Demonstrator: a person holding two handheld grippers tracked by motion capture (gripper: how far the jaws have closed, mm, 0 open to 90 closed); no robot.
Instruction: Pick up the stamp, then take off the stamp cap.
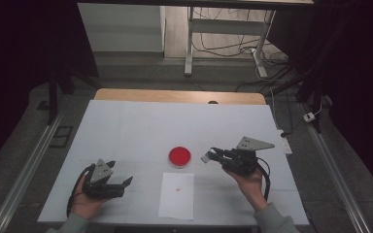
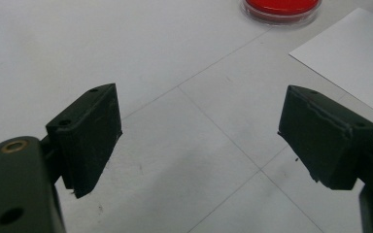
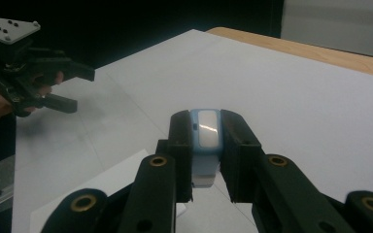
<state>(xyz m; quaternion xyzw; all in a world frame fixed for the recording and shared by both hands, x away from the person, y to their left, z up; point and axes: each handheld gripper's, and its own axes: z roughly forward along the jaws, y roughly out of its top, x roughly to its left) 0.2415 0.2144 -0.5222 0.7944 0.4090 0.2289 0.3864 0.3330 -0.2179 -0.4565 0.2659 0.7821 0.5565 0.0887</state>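
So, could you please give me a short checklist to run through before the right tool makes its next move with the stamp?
1. Grip: right tool shut on the small blue stamp, which sits between both jaws: ok.
2. Red ink pad open and unobstructed on the table: ok.
3. White paper lies flat, near the pad; one small red mark already on it: ok.
4. Left tool open, holding nothing, apart from the paper: ok.
5. Stamp face inked: cannot tell.

Lab: bare desk frames (image 1: 223,29), floor cables (image 1: 277,73)
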